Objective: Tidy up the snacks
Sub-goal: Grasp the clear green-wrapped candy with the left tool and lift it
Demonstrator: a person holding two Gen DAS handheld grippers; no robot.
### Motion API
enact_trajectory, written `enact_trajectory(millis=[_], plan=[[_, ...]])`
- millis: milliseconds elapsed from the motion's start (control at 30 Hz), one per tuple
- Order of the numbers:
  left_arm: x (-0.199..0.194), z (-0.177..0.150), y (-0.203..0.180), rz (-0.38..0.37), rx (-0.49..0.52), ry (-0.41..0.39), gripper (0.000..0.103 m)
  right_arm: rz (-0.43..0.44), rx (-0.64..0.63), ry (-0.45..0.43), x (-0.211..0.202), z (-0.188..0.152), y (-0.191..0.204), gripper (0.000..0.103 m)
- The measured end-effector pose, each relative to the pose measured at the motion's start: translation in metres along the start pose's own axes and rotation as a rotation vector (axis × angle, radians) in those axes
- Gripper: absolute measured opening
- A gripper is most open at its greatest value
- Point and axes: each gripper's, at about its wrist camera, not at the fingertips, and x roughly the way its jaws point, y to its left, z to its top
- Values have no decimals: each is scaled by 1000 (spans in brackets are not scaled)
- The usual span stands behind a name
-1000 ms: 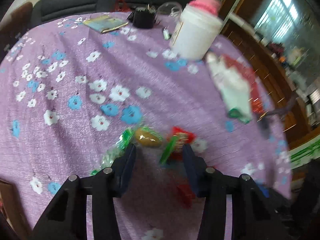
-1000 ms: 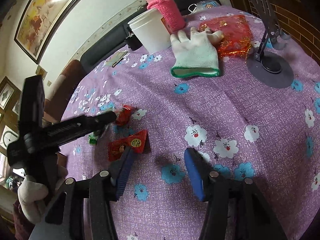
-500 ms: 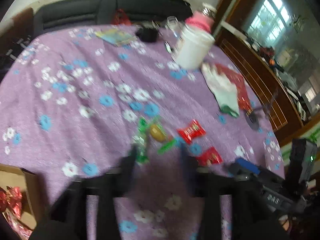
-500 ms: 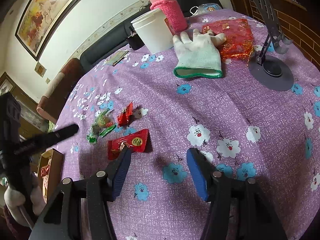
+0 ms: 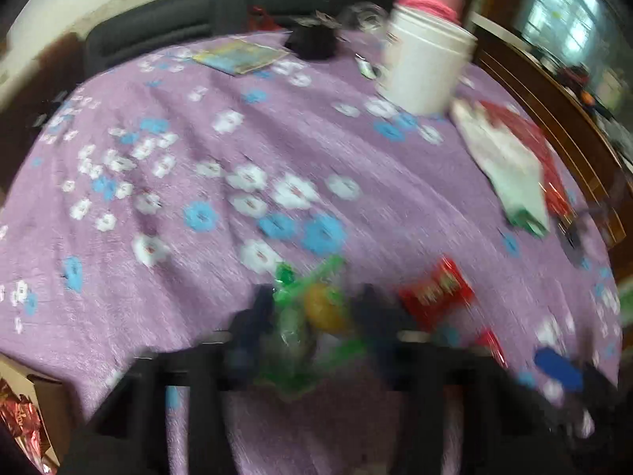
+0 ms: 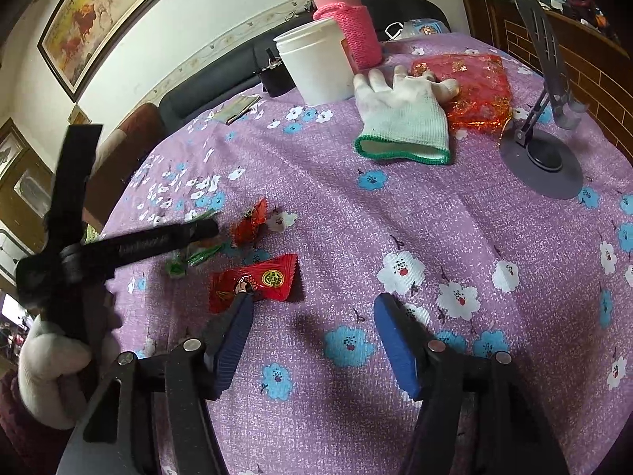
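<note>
Green-wrapped candies (image 5: 316, 308), one with a yellow centre, lie on the purple flowered cloth (image 5: 237, 138). My left gripper (image 5: 312, 304) is down over them with its jaws closing, and the candies fill the gap. The view is blurred. In the right wrist view, the left gripper (image 6: 198, 231) covers part of the green candies (image 6: 190, 257). A small red candy (image 6: 249, 223) lies just beyond. My right gripper (image 6: 312, 304) hovers low with its jaws opening and nothing between them. Its left fingertip overlaps the near edge of a red packet (image 6: 257, 281).
A cardboard box (image 5: 39, 399) holding red wrappers sits off the table's near left edge. Farther back stand a white tub (image 6: 316, 67) and a pink-sleeved bottle (image 6: 348, 27). A white glove (image 6: 403, 118) lies on a red bag (image 6: 474, 79) beside a grey stand (image 6: 542, 166).
My left gripper rose and pulled back with wider jaws, then dropped over the green candies again and narrowed. My right gripper's jaws spread a little wider; its hand barely moved.
</note>
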Motion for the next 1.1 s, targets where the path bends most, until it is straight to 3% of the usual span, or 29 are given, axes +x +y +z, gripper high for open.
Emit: enact_trajectory(millis=[133, 267, 400, 467, 633, 767, 867, 1100], plan=[[-22, -38, -3, -36, 70, 42, 37, -4, -7, 1, 0, 0, 0, 67], [-53, -91, 3, -166, 38, 114, 40, -22, -30, -1, 0, -1, 3, 67], [-105, -137, 33, -245, -102, 36, 63, -36, -45, -9, -1, -3, 7, 68], [-130, -156, 50, -228, -156, -31, 64, -22, -43, -11, -2, -4, 7, 68], [-168, -201, 90, -281, -302, -133, 65, 175, -103, -13, -17, -15, 30, 69], [-176, -224, 105, -305, -350, -151, 65, 265, -132, 76, -9, -31, 60, 64], [-176, -233, 109, -309, -349, -144, 65, 224, -151, 106, 1, -40, 77, 48], [-171, -229, 73, -249, -224, -163, 65, 164, -205, 100, 14, -54, 96, 42]])
